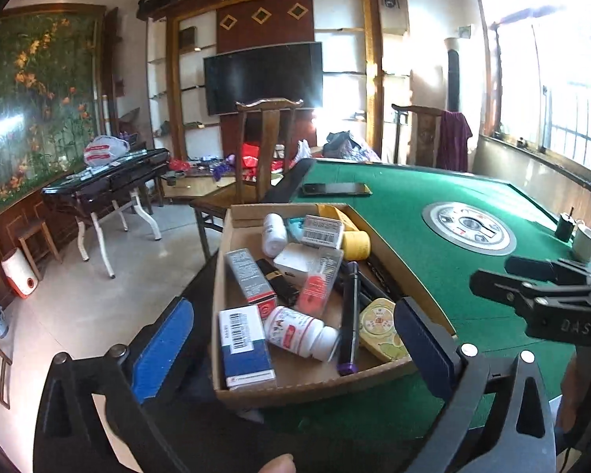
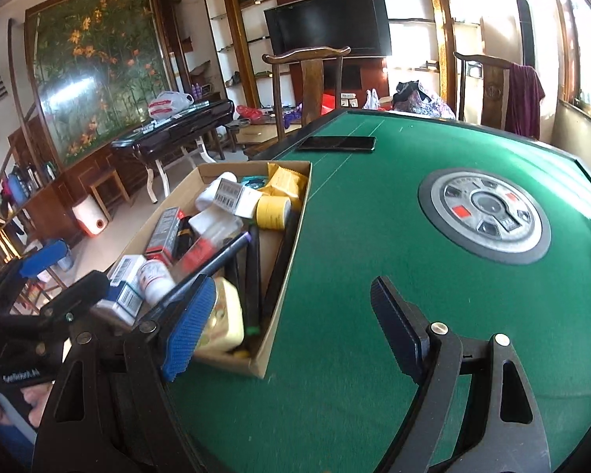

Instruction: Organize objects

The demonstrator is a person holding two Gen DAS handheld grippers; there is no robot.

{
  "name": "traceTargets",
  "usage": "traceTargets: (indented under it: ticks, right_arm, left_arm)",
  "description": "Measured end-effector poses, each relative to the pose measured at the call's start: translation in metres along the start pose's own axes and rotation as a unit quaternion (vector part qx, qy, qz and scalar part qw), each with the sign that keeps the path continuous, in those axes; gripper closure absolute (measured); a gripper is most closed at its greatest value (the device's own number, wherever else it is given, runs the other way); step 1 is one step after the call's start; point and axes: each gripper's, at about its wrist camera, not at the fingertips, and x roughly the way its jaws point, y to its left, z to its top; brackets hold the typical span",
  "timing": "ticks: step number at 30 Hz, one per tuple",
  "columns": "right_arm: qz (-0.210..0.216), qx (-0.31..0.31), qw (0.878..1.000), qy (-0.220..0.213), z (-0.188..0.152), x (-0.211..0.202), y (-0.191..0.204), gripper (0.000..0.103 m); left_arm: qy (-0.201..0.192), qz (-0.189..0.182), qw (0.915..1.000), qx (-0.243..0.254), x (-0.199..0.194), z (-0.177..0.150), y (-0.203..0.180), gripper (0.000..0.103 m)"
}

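**A:** Start on your left. What does your left claw have?

**B:** Nothing. My left gripper [image 1: 295, 339] stands at its widest, with nothing pressed between its pads. The cardboard box [image 1: 222, 276] sits between its fingers and just ahead of them, on the near edge of the green table [image 1: 433, 205]. Nearest the left finger lies a blue-and-white carton [image 1: 246, 345]; next to it, toward the middle, a white pill bottle [image 1: 301, 332] lies on its side. A black pen with a purple cap [image 1: 348, 317] runs lengthwise, and a pale yellow tin [image 1: 382, 327] rests close to the right finger.

**A:** Further in?

**B:** Beyond those, a grey and red carton [image 1: 250, 276], a red-labelled packet [image 1: 319, 282], a small white bottle [image 1: 274, 234] and a yellow roll [image 1: 356, 245] at the far end.

**A:** And your right claw?

**B:** My right gripper [image 2: 291, 329] is also spread wide and bare. The box is at its left finger, which overlaps the tin's near end in view; whether it touches I cannot tell. Bare green felt fills the gap. Ahead and to the right lies the round centre panel [image 2: 484, 218]; far ahead, a dark phone [image 2: 337, 143] lies flat.
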Motion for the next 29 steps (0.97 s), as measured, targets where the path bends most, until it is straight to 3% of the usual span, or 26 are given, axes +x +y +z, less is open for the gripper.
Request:
traceTargets:
  ticks: [4,9,29]
  right_arm:
    - [0.005,-0.013,1.0,-0.003,-0.013,-0.012,0.012,0.021]
    - [0.018,-0.029,0.999,-0.002,-0.02,-0.014,0.028,0.021]
    - [0.027,-0.039,0.999,0.01,-0.024,-0.007,0.04,0.021]
  left_arm:
    - [0.027,0.017,0.9992,0.025,-0.006,-0.002,-0.001,0.001]
    - [0.026,0.051,0.9976,0.04,-0.004,-0.009,0.007,0.001]
    - [0.025,0.051,0.9975,0.042,-0.004,-0.015,0.01,0.001]
